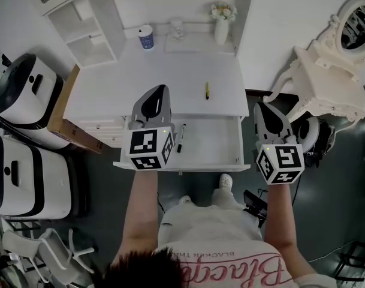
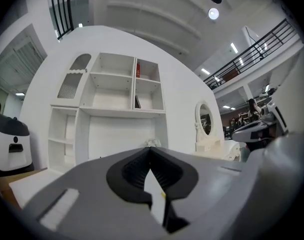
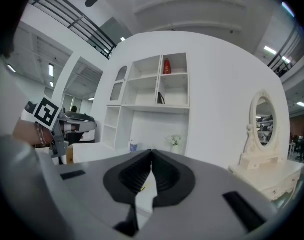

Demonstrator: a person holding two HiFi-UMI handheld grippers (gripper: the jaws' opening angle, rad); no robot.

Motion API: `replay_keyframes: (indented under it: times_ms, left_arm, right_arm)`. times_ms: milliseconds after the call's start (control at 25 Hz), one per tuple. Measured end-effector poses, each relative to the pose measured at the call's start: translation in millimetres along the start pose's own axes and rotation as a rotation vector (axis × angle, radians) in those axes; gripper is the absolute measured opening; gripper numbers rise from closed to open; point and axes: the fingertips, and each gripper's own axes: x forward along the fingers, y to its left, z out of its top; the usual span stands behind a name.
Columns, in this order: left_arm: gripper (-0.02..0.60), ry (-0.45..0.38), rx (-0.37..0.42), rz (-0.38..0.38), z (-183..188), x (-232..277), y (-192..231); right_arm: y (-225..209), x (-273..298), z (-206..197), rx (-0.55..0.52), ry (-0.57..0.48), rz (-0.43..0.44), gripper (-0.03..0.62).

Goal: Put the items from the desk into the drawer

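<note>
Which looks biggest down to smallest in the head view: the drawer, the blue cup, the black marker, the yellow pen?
1. Drawer, by far.
2. Blue cup, the bulkiest small item.
3. Black marker, longer than the cup but thin, so a close call.
4. Yellow pen, shorter than the marker, though it lies farther back.

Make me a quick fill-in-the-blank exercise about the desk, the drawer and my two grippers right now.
1. The pen left on the desk is ___ in colour.
2. The drawer under the desk is ___.
3. The marker lying in the drawer is ___ in colour.
4. The jaws of the left gripper and of the right gripper are both ___.

Missing words: yellow; open; black; shut.
</note>
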Motion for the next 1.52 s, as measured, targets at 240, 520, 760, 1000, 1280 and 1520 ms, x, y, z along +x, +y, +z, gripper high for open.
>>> replay_keyframes:
  times_ms: [240,520,760,1000,1280,1520]
  left_arm:
    - [0.009,0.014,0.021,0.043,-2,34,-16]
    - [0.011,0.053,0.010,0.070,-15,83,-35]
    - [0.011,0.115,-0.013,0.100,-37,129,-46]
    - [0.025,0.187,-0.034,0.085,-65,161,-59]
    - [0.153,0.324,-0.074,0.059,-111,187,-70]
    - [0.153,0.458,-0.087,0.044,-161,208,-69]
  right_arm:
    - [-37,24,-11,-0.026,0.026,0.050,0.009]
    - [-87,55,-22,-0.011,0.034,0.079,0.009]
    - [-128,83,-43,0.007,0.067,0.094,0.009]
    - [-152,102,-63,0.015,0.099,0.118,0.009]
    - [-164,121,-91,0.046,0.148,0.155,0.009]
    - [-168,134,-119,0.071,0.213,0.169,0.009]
